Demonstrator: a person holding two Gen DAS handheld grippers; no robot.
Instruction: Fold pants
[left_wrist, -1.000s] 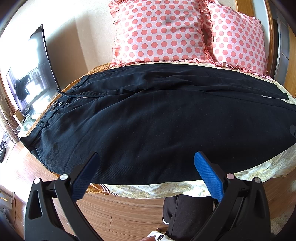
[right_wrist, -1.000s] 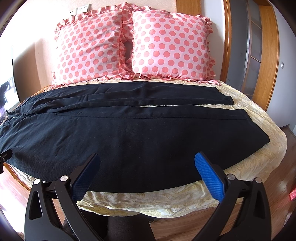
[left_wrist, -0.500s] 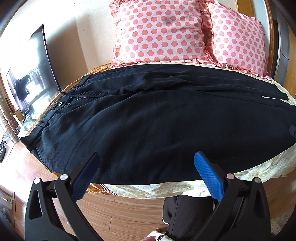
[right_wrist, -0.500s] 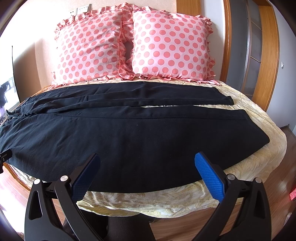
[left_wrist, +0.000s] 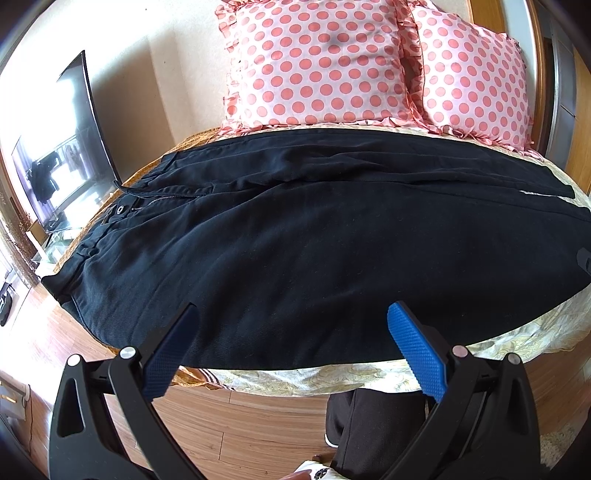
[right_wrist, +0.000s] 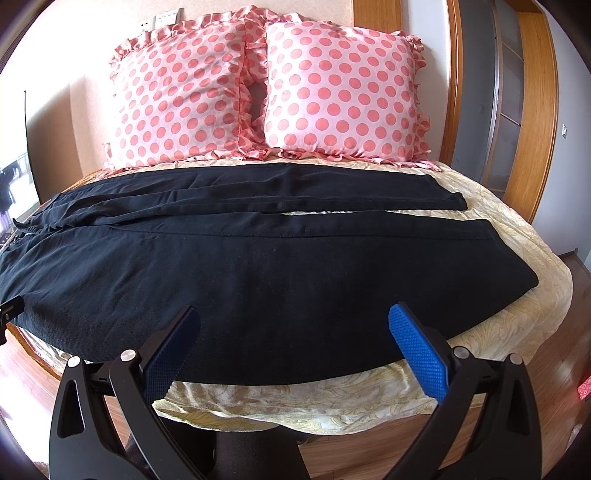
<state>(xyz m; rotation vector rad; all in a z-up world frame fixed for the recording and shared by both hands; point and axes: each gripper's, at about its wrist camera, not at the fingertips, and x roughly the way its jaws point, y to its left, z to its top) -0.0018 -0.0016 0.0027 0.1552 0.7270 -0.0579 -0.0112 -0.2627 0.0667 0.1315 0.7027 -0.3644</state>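
Folding has not begun: the black woven pants (right_wrist: 258, 266) lie spread flat across the cream patterned bed (right_wrist: 517, 236) (legs side by side, unfolded). Left tool (left_wrist: 291, 347) and right tool (right_wrist: 293, 349) hover released, gripping nothing.

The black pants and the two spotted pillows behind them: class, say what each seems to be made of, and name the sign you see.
Black pants: probably a matte woven cloth; a fine grainy weave shows near the front edge. Spotted pillows: seemingly a smooth, slightly glossy fabric; soft sheen and gathered ruffle edges.
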